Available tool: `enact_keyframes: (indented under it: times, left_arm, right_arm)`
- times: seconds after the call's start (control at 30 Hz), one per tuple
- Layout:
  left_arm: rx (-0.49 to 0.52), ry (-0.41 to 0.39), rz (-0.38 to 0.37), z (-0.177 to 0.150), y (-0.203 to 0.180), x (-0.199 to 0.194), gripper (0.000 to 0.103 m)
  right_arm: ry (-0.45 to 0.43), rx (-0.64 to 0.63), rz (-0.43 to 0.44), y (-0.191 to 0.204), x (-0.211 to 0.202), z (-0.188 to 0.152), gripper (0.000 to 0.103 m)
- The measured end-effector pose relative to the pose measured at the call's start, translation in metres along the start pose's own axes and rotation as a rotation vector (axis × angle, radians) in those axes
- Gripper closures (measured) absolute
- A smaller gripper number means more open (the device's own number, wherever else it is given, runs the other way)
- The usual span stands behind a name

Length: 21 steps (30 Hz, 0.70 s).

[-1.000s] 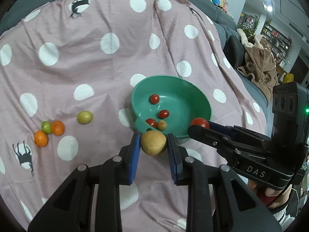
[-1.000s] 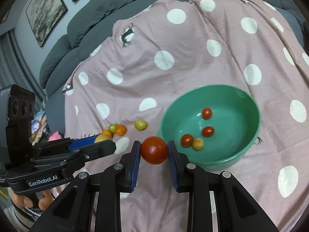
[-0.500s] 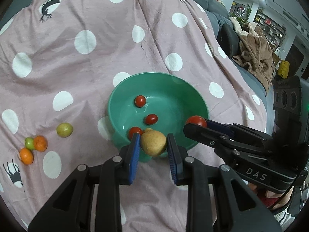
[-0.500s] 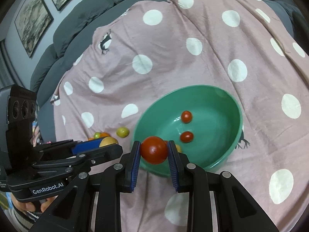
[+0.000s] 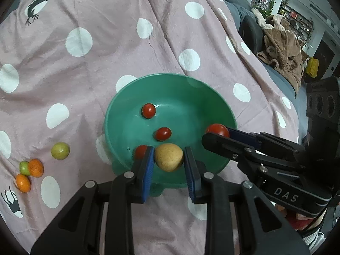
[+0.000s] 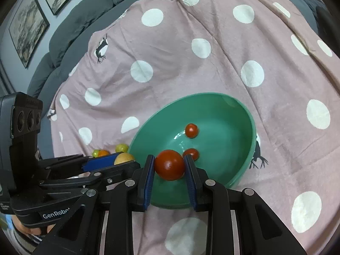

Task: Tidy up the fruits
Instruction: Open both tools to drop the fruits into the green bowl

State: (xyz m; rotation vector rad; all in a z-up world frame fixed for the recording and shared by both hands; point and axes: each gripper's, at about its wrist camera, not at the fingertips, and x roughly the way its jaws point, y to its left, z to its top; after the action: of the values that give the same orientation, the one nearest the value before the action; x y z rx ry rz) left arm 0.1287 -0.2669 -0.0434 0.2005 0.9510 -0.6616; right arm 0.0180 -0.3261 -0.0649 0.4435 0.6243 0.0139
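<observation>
A green bowl (image 5: 216, 99) (image 6: 240, 110) sits on a pink polka-dot cloth and holds small red tomatoes (image 5: 148, 110) (image 6: 191, 130). My left gripper (image 5: 169, 159) is shut on a tan round fruit (image 5: 168, 156), held over the bowl's near side. My right gripper (image 6: 169, 165) is shut on a red tomato (image 6: 169, 165), held over the bowl's near rim; it also shows in the left wrist view (image 5: 217, 129). Loose on the cloth left of the bowl lie a yellow-green fruit (image 5: 60, 150), a small green one (image 5: 24, 167) and two orange ones (image 5: 35, 167).
The cloth (image 5: 85, 68) drapes over a grey sofa (image 6: 85, 21). A brown blanket (image 5: 282, 48) lies on the sofa at the far right. Framed pictures (image 6: 27, 25) hang on the wall behind.
Both grippers have moved forward with their fruits, from beside the bowl to over its near side. The bowl now looks larger and nearer in both views.
</observation>
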Motion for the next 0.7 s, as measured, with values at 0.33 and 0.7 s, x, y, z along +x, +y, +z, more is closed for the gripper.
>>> enact_keyframes:
  times: [0.33, 0.7]
  left_arm:
    - [0.009, 0.025, 0.011, 0.005, 0.001, 0.015, 0.075]
    - [0.025, 0.047, 0.026, 0.008, 0.003, 0.029, 0.075]
  right_arm:
    - [0.006, -0.014, -0.034, -0.003, 0.007, 0.003, 0.073]
    - [0.028, -0.052, -0.139, -0.004, 0.018, 0.005, 0.073]
